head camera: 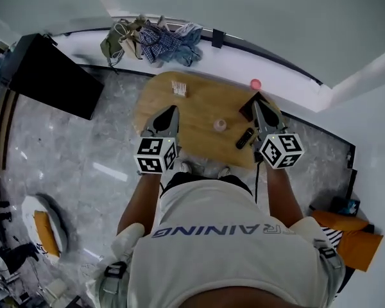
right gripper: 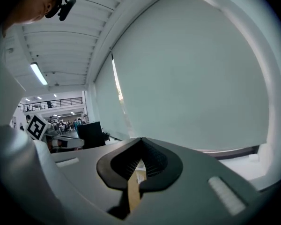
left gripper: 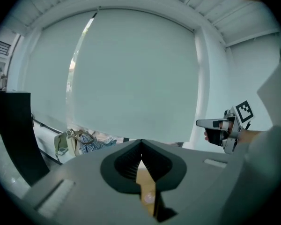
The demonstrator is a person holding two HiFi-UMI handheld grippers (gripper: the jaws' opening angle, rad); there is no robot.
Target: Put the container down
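A person in a white shirt point(head camera: 224, 249) stands at the near edge of the table point(head camera: 199, 104), with a gripper in each hand. The left gripper point(left gripper: 141, 144) hangs over the near left edge. Its jaws are pressed together with nothing between them. The right gripper point(right gripper: 140, 146) hangs over the right edge, its jaws likewise closed and empty. The container point(head camera: 219, 125), small and clear, stands upright on the table between the two grippers. It is nearer the near edge than the far one and touches neither gripper. To its right, close to the near right edge, lies a black remote point(head camera: 244, 138). Beyond that, by the right gripper's tips, is a dark flat thing point(head camera: 246, 111), partly hidden. A small box point(head camera: 178, 88) stands toward the far left edge. Just past the far right edge a pink round thing point(head camera: 255, 84) sits on the white sill point(head camera: 289, 85). Farther left along that sill lies a heap of clothes and bags point(head camera: 154, 40). Off to the left a black cabinet point(head camera: 48, 76) stands on the grey floor point(head camera: 83, 153).
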